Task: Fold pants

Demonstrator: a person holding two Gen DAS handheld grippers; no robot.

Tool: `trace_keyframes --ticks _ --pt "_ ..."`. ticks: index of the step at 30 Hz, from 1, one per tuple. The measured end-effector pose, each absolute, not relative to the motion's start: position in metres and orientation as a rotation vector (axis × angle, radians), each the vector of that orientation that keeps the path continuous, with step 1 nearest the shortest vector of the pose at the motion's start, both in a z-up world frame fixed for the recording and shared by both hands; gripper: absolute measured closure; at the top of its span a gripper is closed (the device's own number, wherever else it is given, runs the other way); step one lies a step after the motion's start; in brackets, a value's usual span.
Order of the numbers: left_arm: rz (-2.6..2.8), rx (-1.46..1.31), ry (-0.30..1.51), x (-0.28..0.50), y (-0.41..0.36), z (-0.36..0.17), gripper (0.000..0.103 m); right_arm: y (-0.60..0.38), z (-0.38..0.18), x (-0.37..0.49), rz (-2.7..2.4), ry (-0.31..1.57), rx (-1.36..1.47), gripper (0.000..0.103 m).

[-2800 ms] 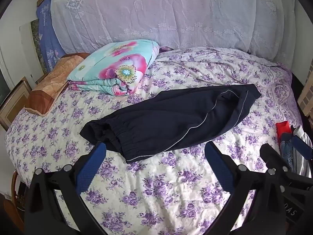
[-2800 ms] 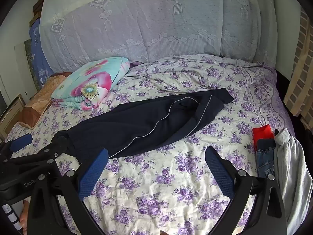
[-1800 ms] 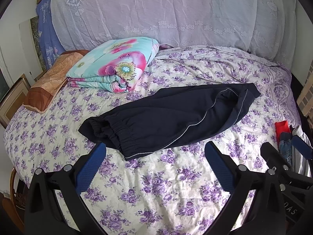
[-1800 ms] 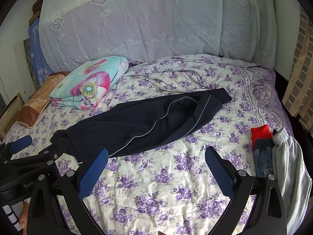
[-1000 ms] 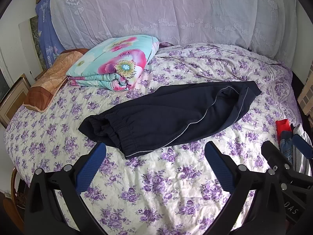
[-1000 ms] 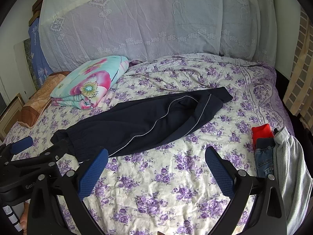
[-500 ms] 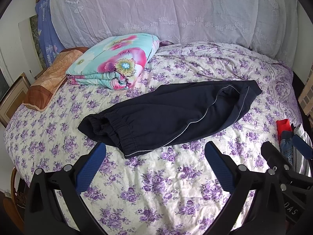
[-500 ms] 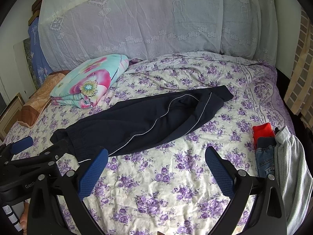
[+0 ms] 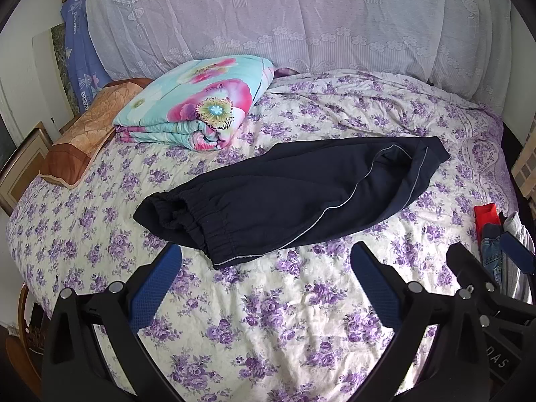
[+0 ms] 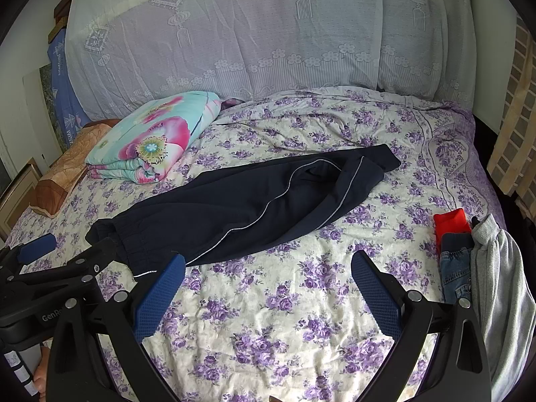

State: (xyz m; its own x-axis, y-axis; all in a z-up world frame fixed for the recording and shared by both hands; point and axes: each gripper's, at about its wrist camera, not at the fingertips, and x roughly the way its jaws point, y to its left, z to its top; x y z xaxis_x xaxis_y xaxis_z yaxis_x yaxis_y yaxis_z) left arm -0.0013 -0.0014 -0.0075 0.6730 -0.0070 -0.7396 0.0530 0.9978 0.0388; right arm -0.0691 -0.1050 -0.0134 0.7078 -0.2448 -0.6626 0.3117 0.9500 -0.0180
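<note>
Two black grippers with blue finger pads, left gripper (image 9: 266,269) and right gripper (image 10: 268,279), are hovering over the purple-flowered bedsheet (image 9: 268,318), jaws spread wide, gripping nothing. Dark navy track pants with pale side piping (image 9: 288,194) are lying flat mid-bed, elastic waistband nearest the left gripper.

I am looking into a home bedroom: a bed (image 9: 268,318) fills my view, spread with a purple-flowered sheet and backed by a lace-covered headboard (image 9: 268,20). A folded floral quilt (image 9: 197,104) and an orange pillow (image 9: 80,134) lie at its head, picture frames (image 9: 20,164) lean against the wall, and folded clothes (image 10: 482,261) sit at the bed's right edge.
</note>
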Motion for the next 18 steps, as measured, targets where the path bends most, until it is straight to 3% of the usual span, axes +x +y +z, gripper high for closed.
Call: trace_keyframes --ticks 18 --pt "-0.035 0.060 0.838 -0.0061 -0.0024 -0.0132 0.005 -0.1073 -0.0161 -0.0692 -0.307 0.735 0.109 0.004"
